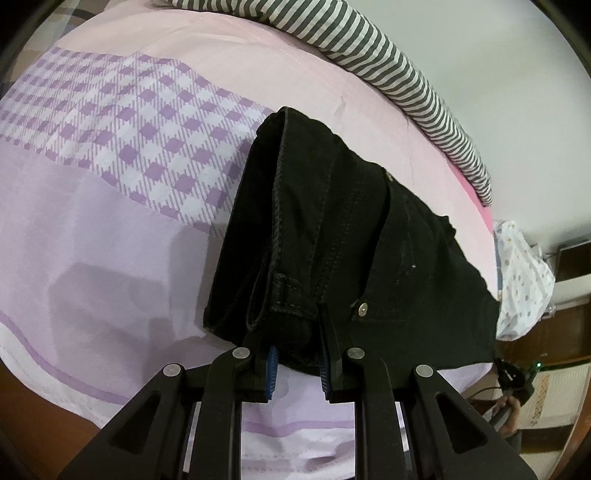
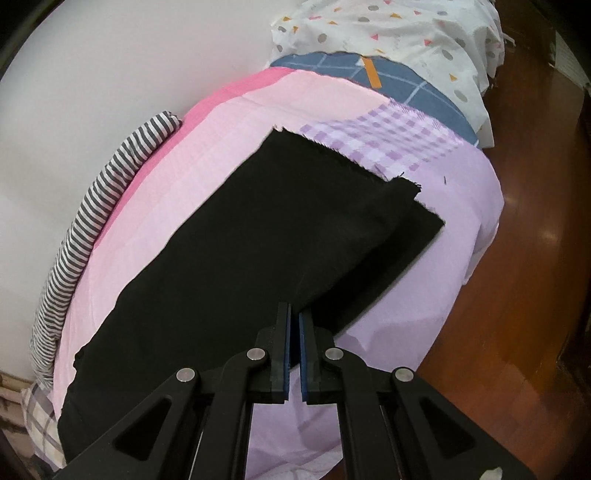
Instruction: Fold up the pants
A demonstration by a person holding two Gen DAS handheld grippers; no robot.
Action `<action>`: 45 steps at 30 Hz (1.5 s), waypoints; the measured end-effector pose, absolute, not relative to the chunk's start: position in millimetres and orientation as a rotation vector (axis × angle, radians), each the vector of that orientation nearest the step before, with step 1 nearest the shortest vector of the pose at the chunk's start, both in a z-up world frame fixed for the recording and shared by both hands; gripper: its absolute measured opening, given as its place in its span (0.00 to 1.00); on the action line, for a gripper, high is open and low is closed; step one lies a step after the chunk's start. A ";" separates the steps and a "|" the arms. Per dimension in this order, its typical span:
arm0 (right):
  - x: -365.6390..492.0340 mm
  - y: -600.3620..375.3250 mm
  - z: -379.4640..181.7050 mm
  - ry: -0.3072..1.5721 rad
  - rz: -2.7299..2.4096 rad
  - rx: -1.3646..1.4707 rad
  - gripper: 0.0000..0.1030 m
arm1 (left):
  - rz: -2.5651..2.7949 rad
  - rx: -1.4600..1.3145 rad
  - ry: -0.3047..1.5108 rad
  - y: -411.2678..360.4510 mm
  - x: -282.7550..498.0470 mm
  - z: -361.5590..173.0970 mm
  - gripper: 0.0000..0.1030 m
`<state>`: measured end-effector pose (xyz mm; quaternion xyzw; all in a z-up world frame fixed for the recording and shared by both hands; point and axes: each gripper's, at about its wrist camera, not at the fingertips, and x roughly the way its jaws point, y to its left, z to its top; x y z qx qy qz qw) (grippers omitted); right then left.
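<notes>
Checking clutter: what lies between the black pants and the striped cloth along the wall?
Only bare pink sheet separates the pants from the striped cloth; clearest in the right wrist view.

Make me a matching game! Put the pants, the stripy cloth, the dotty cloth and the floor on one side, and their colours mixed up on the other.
Things:
1. pants
2. stripy cloth
3. dotty cloth
4. floor

Colours:
A. white with coloured spots and triangles
B. brown
C. black
D. grey and white

Pairs: 1-C, 2-D, 3-A, 4-B
</notes>
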<state>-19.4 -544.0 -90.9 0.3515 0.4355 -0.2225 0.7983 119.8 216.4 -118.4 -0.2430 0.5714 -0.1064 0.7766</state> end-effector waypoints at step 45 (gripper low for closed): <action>-34.9 -630.4 -89.1 0.714 -0.255 1.157 0.05 | -0.926 0.366 0.835 -178.9 46.7 -79.1 0.42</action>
